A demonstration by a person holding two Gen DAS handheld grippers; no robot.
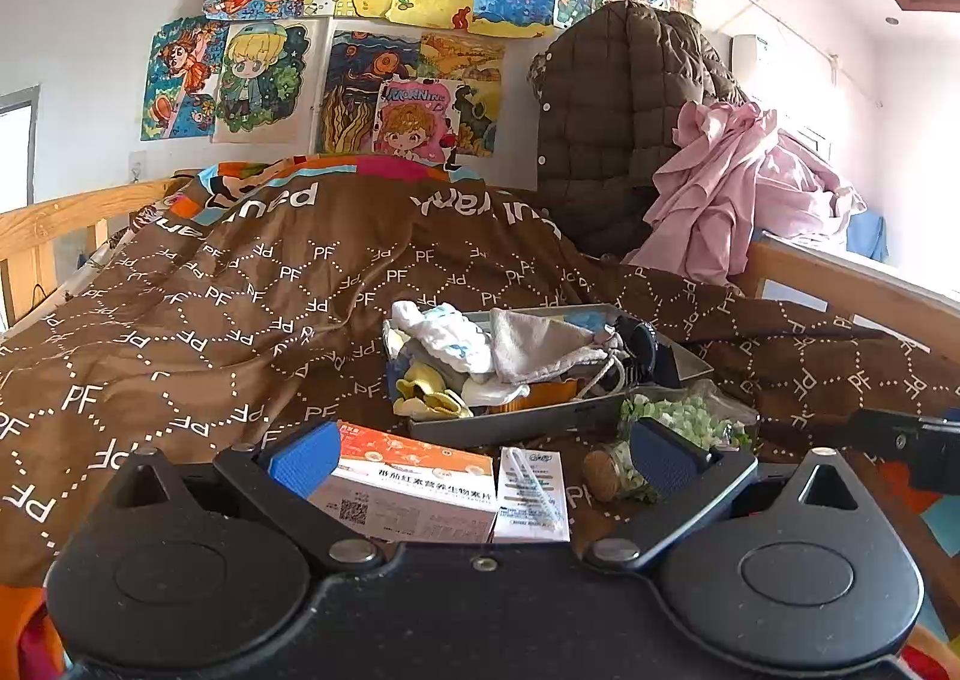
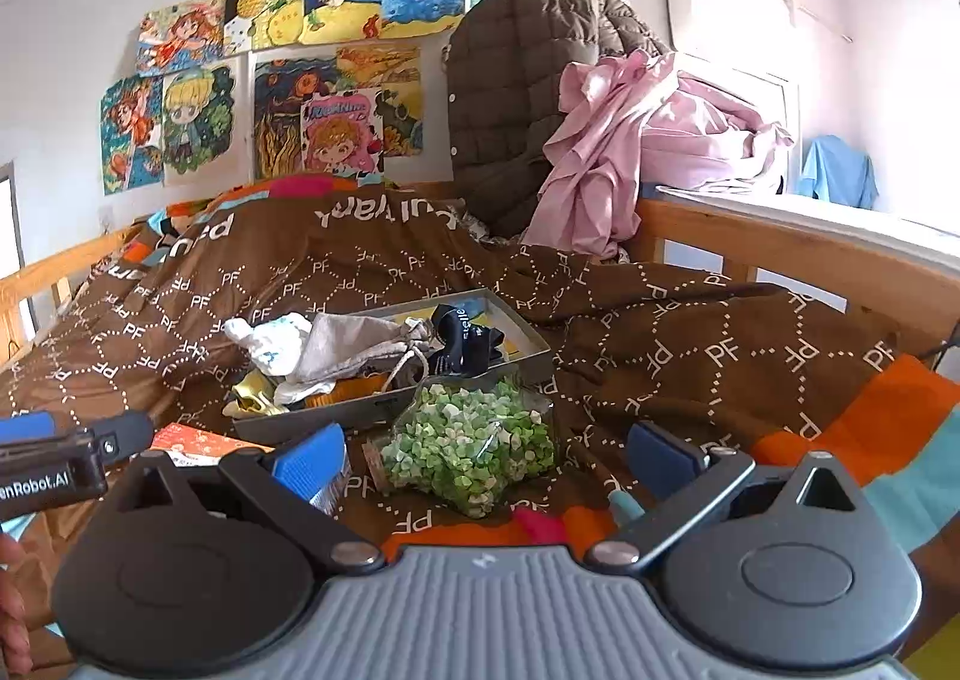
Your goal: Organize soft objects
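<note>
A grey tray lies on the brown patterned quilt, piled with soft things: a white sock, a grey drawstring pouch, yellow cloth and dark navy socks. My left gripper is open, hovering over an orange-and-white box and a white sachet in front of the tray. My right gripper is open around a clear jar of green bits with a cork stopper, without touching it.
The quilt covers a bed with wooden rails. A brown quilted jacket and pink cloth are heaped at the far end. Drawings cover the wall. The other gripper shows at the left edge of the right wrist view.
</note>
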